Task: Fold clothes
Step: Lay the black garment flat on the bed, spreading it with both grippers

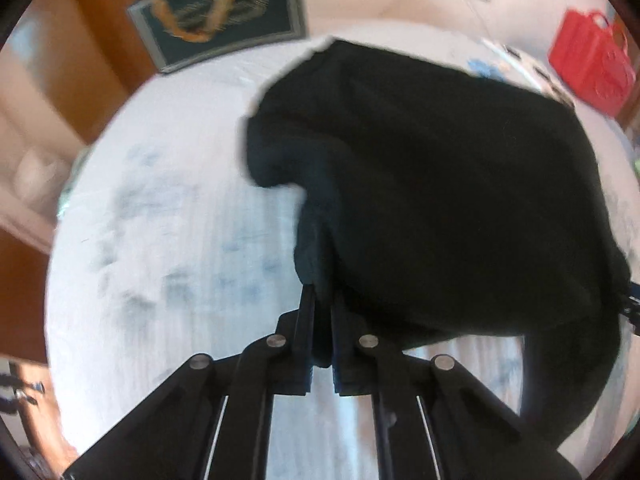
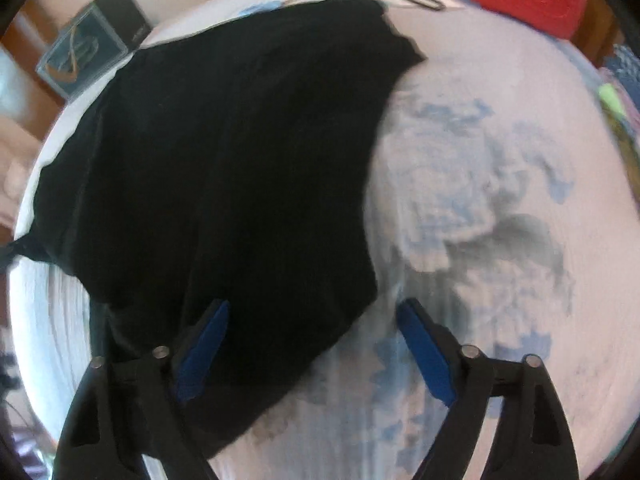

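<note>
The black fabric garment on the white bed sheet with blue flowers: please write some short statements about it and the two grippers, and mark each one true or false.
1. The left gripper is shut on a fold of the black fabric garment. True.
2. The right gripper has its blue pads pressed together. False: they stand apart, with a garment corner between them, not pinched.
3. The garment lies on a white bed sheet with blue flowers. True.
4. The red bag rests on the garment. False: it sits apart, beyond the sheet's far edge.
5. The garment is white. False: it is black.
</note>
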`<move>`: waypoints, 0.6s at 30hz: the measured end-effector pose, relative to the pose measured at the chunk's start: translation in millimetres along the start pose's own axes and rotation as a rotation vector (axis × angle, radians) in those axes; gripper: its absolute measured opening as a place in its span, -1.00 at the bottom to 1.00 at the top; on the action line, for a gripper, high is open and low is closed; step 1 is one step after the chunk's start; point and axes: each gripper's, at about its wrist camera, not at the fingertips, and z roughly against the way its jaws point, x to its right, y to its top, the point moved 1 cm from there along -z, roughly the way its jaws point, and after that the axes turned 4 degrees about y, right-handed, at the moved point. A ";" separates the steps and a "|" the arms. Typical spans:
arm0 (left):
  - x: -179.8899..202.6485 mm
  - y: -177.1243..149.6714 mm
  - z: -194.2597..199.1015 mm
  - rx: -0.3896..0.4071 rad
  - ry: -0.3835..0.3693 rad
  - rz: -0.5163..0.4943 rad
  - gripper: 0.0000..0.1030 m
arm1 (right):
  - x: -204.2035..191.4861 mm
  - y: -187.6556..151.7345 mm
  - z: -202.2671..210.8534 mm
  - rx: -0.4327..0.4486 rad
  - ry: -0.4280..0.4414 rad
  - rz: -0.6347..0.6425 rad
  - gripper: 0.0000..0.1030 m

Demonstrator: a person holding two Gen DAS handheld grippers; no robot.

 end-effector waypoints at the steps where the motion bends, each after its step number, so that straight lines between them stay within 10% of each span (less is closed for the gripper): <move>1: -11.2 -4.9 10.1 0.011 0.004 0.017 -0.87 | -4.2 1.7 4.9 0.003 -0.020 0.028 -0.70; 7: -44.9 -38.5 26.5 -0.035 -0.066 0.076 -0.86 | 22.6 7.1 46.3 0.038 -0.048 0.011 -0.69; 14: -41.4 -57.4 25.8 -0.088 -0.203 0.121 -0.74 | 23.2 -23.5 73.4 0.085 0.087 -0.019 0.44; 18: -52.7 -59.1 39.7 -0.041 -0.177 0.112 0.23 | -0.2 -50.2 75.6 0.081 0.152 0.027 0.92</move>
